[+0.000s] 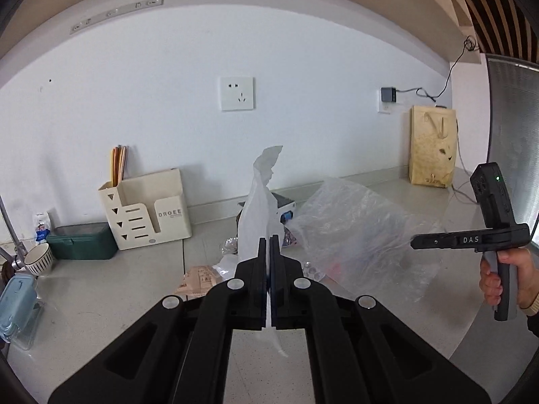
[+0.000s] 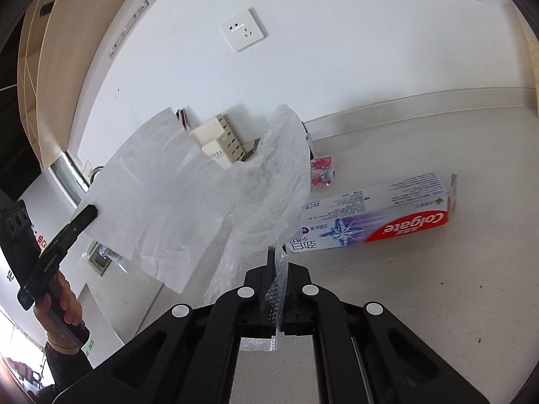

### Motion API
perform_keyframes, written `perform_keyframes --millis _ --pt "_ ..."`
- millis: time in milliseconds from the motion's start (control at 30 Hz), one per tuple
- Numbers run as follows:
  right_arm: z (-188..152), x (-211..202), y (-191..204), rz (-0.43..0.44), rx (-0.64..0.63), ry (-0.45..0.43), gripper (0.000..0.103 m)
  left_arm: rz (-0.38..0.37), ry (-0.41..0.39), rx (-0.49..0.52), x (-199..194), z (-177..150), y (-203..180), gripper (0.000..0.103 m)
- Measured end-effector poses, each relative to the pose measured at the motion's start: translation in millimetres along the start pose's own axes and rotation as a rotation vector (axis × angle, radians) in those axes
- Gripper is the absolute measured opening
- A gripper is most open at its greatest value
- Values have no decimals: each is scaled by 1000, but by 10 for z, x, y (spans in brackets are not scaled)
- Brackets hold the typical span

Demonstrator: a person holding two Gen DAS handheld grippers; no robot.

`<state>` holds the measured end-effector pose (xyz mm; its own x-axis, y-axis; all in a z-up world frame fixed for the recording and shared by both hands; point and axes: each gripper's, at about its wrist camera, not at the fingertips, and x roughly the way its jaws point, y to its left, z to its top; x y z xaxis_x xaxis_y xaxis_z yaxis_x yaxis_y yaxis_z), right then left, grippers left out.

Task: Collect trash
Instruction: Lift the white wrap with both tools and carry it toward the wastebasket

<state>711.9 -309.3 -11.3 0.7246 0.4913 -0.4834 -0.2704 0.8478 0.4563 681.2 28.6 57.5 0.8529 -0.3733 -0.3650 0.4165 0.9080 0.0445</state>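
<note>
Left gripper (image 1: 268, 242) clenched on a white tissue (image 1: 257, 208) — the sheet stands upright between the fingers, raised above the bench (image 1: 101, 303). Right gripper (image 2: 277, 256) clamped on the edge of a clear plastic bag (image 2: 269, 181), which hangs open and lifted off the bench. A Colgate toothpaste box (image 2: 377, 215) lies flat just beside the bag. A cream organiser (image 1: 148, 212) and a green container (image 1: 82, 240) stand near the wall — well apart from both grippers.
</note>
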Motion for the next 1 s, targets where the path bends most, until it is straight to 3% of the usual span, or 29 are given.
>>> perform_keyframes --millis 333,600,1000 --pt "-58 -535 82 -36 -45 -76 6 -38 -50 53 -400 54 -160 2" --pt "-245 -921 214 -94 -94 -119 6 -129 -75 111 -706 -92 -562 2" --pt "-726 -1383 544 -184 -63 -152 6 -278 -87 77 -1089 -382 -609 2"
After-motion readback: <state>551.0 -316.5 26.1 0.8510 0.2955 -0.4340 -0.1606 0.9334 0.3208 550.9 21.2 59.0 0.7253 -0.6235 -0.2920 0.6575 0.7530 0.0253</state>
